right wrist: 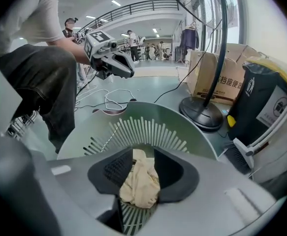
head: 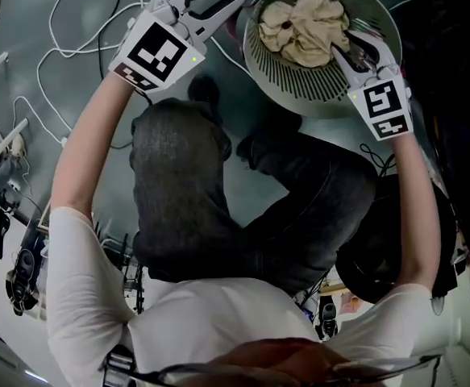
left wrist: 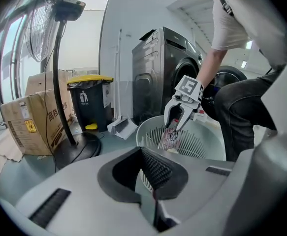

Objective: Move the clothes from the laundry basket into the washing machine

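At the left, the left gripper (head: 233, 0) is held over the floor just outside the rim of the laundry basket (head: 299, 85). Its jaws are brought together, and nothing is caught between them. In the middle, the basket is seen on the floor beyond the person's bent legs, and the clothes (head: 307, 27) — a crumpled beige bundle — are found lying inside it. At the right, the right gripper (head: 349, 53) is held inside the basket, directly over that bundle. Its jaws are parted a little and beige cloth is framed in the gap, though it does not appear to be pinched. The washing machine (left wrist: 165, 77) is shown only in the left gripper view, close behind the basket (its door is partly hidden by the person's arm).

The step in hand is judged to be the reach for a garment. For the next move, the right jaws would need to be pressed into a fold and clenched firmly; the cloth would then have to be lifted clear of the ribbed wall — without being snagged — and carried to the drum.
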### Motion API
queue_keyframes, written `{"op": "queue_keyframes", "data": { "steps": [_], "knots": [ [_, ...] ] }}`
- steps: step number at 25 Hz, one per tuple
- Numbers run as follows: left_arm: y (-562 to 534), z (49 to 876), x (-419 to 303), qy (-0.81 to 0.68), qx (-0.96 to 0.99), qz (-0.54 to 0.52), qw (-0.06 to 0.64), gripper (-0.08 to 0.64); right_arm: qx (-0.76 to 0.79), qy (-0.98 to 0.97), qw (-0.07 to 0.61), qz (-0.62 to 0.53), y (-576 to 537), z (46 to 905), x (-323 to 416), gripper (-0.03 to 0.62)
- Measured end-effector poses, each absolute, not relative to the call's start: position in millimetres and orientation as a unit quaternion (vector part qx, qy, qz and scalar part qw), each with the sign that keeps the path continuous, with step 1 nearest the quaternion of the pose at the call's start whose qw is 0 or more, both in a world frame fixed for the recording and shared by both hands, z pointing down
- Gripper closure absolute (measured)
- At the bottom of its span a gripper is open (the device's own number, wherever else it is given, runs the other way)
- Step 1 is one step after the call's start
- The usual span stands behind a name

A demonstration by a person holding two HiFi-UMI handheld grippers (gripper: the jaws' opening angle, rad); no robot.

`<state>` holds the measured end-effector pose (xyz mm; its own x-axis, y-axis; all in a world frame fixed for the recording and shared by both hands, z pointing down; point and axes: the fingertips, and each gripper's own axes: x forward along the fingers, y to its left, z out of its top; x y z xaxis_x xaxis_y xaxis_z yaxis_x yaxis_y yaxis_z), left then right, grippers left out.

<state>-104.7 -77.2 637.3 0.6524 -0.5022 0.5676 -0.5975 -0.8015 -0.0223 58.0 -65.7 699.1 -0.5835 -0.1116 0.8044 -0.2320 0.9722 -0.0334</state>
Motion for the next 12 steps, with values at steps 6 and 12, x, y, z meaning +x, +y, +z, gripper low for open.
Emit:
{"op": "queue_keyframes", "data": {
  "steps": [6, 12],
  "knots": [
    [-87.0, 670.0, -102.5, -0.291, 0.912, 0.281, 0.060, 0.554, 0.048, -0.876, 0.476, 0.063, -56.4, 752.2, 54.8, 0.357],
    [-97.1, 680.0, -105.1, -0.295, 0.920, 0.252, 0.059, 0.554, 0.030, -0.861, 0.505, 0.057, -52.5, 804.1, 52.6, 0.269]
  ]
}}
